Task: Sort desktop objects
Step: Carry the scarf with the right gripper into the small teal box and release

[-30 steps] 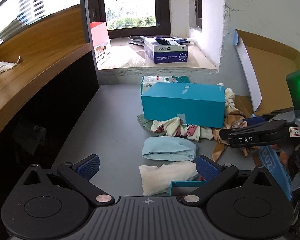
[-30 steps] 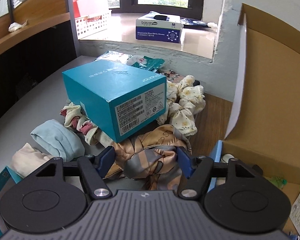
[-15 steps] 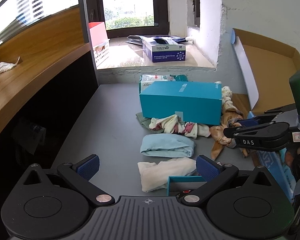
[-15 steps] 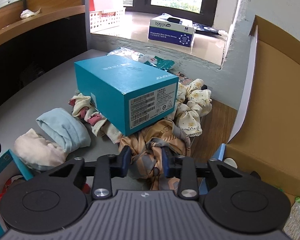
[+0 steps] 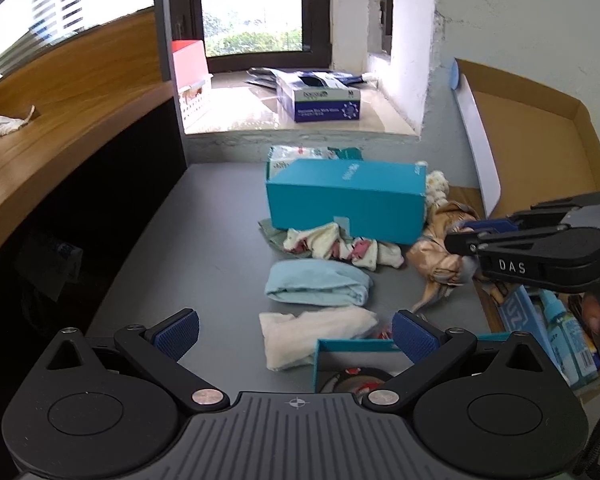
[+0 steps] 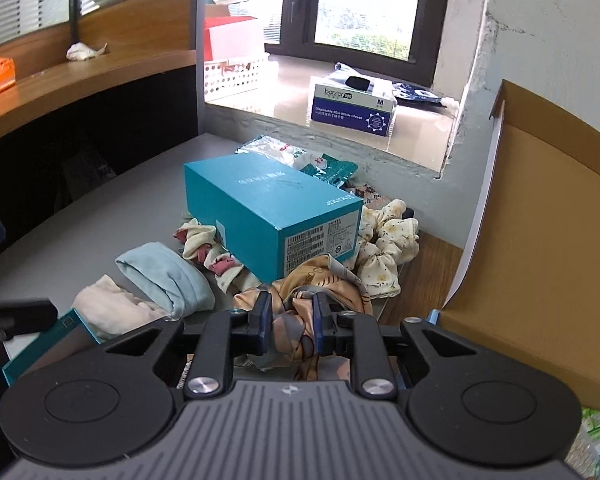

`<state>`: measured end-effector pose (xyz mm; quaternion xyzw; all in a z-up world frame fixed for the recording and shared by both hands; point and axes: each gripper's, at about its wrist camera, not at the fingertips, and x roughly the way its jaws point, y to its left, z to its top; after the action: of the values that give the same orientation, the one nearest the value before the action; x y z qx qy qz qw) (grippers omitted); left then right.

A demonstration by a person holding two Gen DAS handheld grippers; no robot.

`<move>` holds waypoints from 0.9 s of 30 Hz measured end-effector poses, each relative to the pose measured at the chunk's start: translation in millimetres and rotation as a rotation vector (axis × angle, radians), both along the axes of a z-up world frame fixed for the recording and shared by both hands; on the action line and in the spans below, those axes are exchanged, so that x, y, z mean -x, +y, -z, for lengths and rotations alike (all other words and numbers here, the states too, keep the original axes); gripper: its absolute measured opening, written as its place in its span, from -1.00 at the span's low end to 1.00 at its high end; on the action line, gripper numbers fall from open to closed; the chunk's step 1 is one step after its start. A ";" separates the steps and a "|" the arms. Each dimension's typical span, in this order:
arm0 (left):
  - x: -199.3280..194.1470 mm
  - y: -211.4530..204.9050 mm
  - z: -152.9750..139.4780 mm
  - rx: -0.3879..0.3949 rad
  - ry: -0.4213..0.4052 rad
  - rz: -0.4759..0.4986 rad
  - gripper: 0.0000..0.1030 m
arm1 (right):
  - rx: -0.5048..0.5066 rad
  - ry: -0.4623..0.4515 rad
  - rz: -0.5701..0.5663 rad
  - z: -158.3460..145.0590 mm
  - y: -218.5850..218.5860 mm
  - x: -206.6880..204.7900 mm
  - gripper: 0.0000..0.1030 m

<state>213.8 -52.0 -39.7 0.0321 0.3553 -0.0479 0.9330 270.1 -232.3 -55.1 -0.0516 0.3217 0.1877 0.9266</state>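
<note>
Grey desk (image 6: 112, 200); right claw (image 6: 289, 322) gripping scarf (image 6: 324, 280)

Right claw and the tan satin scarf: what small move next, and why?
Probably lift it straight up. The right claw is shut on the tan satin scarf, whose folds lie against the teal box and cream scrunchie; raising clears both.

Both wrist views low, facing windowward, sharing teal box (image 5: 346, 200)
</note>
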 end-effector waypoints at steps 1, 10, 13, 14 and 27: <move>-0.1 -0.8 1.4 -0.004 0.004 0.001 0.99 | -0.007 -0.005 -0.005 -2.4 0.2 3.5 -0.53; 8.0 29.3 -5.7 0.029 -0.015 -0.074 0.99 | -0.046 0.006 -0.027 -7.9 11.7 33.1 -0.53; 13.9 41.8 -8.8 0.041 -0.028 -0.093 0.99 | -0.054 0.022 -0.030 -6.3 17.5 42.4 -0.53; 15.5 45.1 -9.1 0.046 -0.028 -0.096 0.99 | -0.057 0.027 -0.031 -5.7 19.4 45.5 -0.53; 34.8 53.2 2.3 0.081 -0.015 -0.010 0.99 | -0.074 0.115 -0.033 1.4 44.3 76.6 -0.52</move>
<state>179.1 1.2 -41.9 -0.0073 0.3461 -0.0575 0.9364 193.5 -188.1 -56.6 -0.0120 0.3662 0.2174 0.9047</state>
